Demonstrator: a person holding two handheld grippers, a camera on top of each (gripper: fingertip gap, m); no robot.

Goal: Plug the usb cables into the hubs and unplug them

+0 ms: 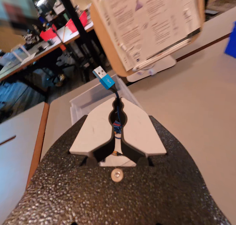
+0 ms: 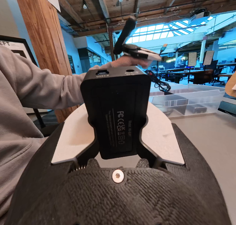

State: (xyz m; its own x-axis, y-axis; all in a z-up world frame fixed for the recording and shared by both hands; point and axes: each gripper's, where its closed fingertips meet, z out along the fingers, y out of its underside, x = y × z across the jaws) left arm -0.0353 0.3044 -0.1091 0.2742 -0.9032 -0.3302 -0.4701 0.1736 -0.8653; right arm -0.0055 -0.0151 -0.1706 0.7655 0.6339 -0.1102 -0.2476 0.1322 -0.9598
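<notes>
My left gripper point(image 1: 118, 98) is shut on a blue braided USB cable point(image 1: 117, 101), held up in the air. Its blue-and-silver USB-A plug point(image 1: 104, 78) sticks out past the fingertips, pointing up and left. My right gripper point(image 2: 118, 118) is shut on a black USB hub point(image 2: 115, 111), held upright with its printed underside facing the camera. A port point(image 2: 102, 73) shows on the hub's top end. In the right wrist view the left gripper point(image 2: 157, 56) appears beyond the hub, above it, with the plug point(image 2: 163, 47) and the cable's dangling loops point(image 2: 159, 83).
A clear plastic divider tray point(image 2: 189, 99) holding dark items stands on the grey table point(image 2: 204, 136), also in the left wrist view point(image 1: 81, 101). A cardboard box with a white printed sheet point(image 1: 146, 27) stands behind it. A person's grey sleeve point(image 2: 38, 86) fills the left.
</notes>
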